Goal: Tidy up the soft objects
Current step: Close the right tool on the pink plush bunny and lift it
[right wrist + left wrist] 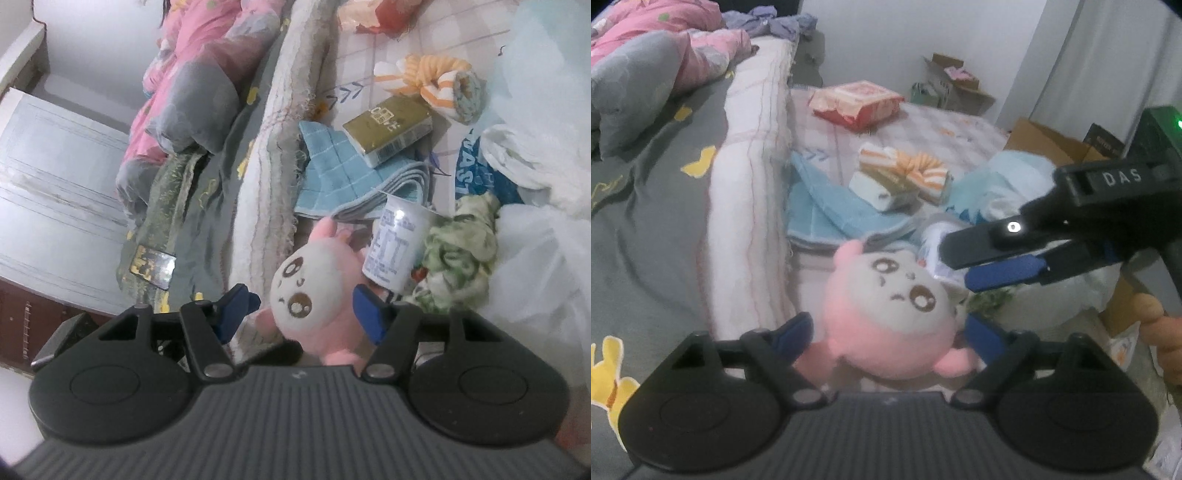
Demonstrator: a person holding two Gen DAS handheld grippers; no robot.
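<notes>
Two claws are in my feeds, and both cameras look at the same pink plush toy [886, 314] [314, 295] lying face up on the bed.

My left view shows what the right one cannot: the right claw [960, 267] reaching in from the right side, its fingers nearly together, tips just above the toy's head and near a white cup [934, 243]. I cannot tell whether anything sits between them. My right view, in turn, shows that cup [399, 243] clearly, lying beside the toy, with a green crumpled cloth [458, 254] just right of it, and a white cabinet [55, 166] off the bed to the left.

My left claw [886, 336] is spread wide, its blue pads on either side of the toy's body, not visibly pressing it. In the right wrist view, the right claw [306, 310] has the toy between its blue pads too, with a gap on the left side.

Beyond the toy lies a folded blue towel [827, 214] [332, 177], with a gold box [388, 129] on it and an orange-striped cloth [916, 170] [432, 81] beside that. A rolled white blanket [753, 184] [266, 166] borders the left side; bare mattress [942, 122] lies further back.
</notes>
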